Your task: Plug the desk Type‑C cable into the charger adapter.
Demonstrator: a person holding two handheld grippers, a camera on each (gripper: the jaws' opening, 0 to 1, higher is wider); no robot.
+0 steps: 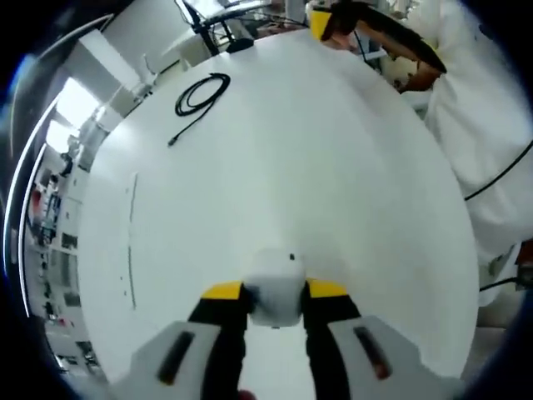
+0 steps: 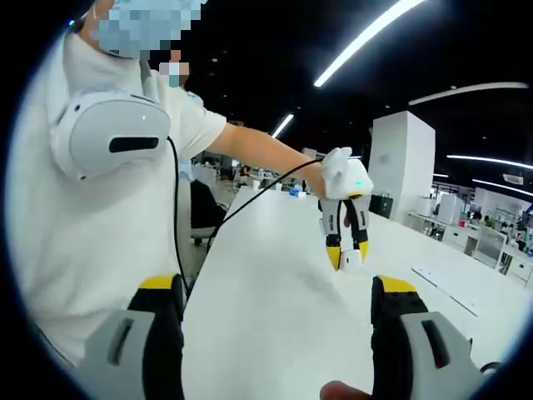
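Note:
My left gripper (image 1: 275, 293) is shut on a white charger adapter (image 1: 275, 283), held low over the white desk (image 1: 333, 167). A black Type-C cable (image 1: 202, 93) lies coiled at the desk's far left, its plug end trailing toward me. In the right gripper view the left gripper (image 2: 346, 255) hangs jaws-down above the desk with the adapter (image 2: 351, 260) pinched at its tips. My right gripper (image 2: 276, 287) stands wide open with nothing between its fingers. It also shows at the far desk edge, right gripper (image 1: 325, 23), well away from the cable.
A person in a white shirt (image 2: 92, 225) stands along the desk's side, a white device (image 2: 112, 142) strapped to the chest and a black lead hanging from it. Shelves and benches (image 1: 50, 217) line the room beyond the desk.

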